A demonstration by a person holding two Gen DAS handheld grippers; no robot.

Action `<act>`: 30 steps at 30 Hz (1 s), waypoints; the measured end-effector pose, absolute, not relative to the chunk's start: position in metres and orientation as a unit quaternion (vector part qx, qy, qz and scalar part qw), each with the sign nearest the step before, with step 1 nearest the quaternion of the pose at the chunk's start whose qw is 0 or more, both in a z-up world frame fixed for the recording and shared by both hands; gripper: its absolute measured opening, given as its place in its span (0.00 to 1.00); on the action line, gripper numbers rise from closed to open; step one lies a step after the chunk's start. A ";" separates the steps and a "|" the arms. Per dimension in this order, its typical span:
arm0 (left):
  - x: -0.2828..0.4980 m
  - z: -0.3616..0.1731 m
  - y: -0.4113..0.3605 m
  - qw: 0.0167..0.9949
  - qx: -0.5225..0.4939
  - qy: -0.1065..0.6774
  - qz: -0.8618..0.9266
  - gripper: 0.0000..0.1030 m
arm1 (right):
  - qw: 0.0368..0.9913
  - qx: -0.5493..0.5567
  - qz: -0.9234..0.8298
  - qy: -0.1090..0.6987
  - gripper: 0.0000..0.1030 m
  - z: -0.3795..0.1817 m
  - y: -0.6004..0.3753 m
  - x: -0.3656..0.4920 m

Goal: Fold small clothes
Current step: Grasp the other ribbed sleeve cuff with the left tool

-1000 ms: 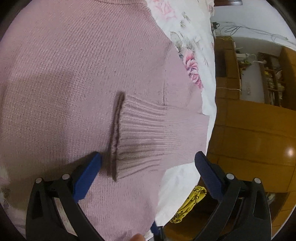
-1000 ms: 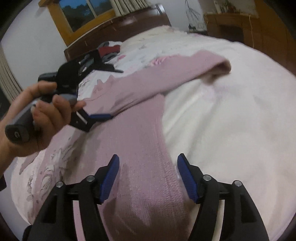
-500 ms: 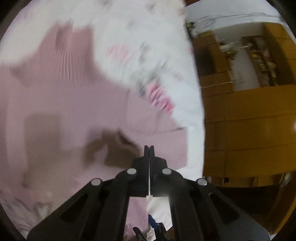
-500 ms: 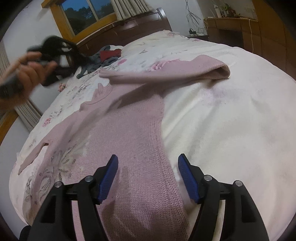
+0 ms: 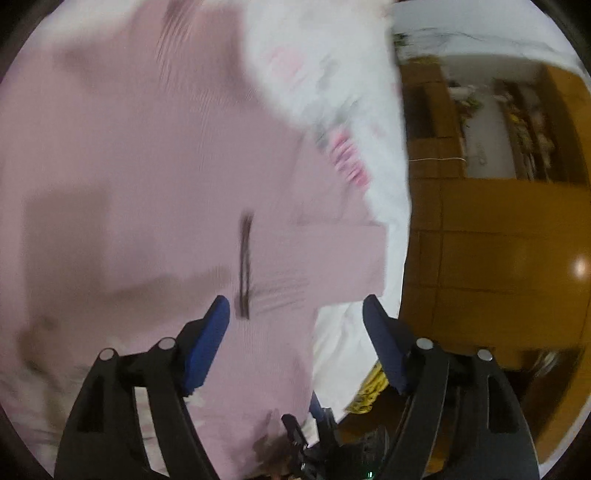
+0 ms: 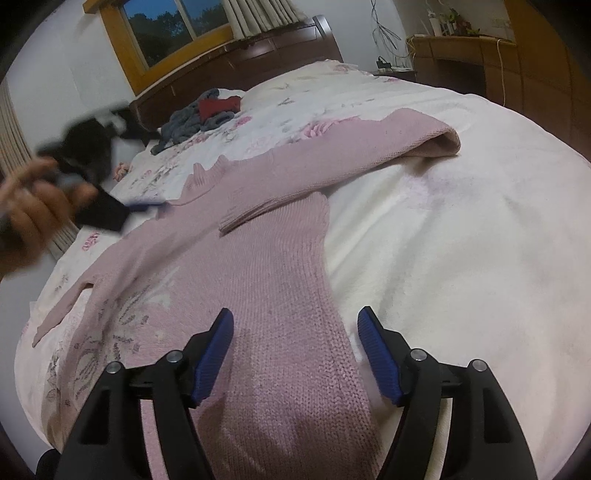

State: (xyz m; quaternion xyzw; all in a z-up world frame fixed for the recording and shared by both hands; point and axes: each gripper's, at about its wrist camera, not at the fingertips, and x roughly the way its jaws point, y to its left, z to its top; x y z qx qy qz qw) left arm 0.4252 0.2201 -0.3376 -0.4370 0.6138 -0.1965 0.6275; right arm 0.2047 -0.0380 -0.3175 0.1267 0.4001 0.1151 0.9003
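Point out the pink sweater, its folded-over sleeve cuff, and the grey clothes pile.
Sweater (image 6: 280, 280): right wrist view, on the knitted body.
Cuff (image 6: 240, 219): right wrist view, on the ribbed end lying over the body.
Clothes pile (image 6: 184, 123): right wrist view, on the grey fabric near the headboard.

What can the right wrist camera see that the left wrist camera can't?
Only the right wrist view shows the window, the dark headboard, a pile of grey and red clothes and the hand holding the left gripper. Only the left wrist view shows something yellow below the bed's edge. Both show the pink sweater spread on the flowered bedding, with a sleeve folded across it, and open blue-padded jaws.
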 end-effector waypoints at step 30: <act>0.472 -0.186 0.349 0.764 -0.349 0.522 -0.146 0.04 | 0.900 0.139 0.114 0.398 0.70 -0.320 -0.040 0.207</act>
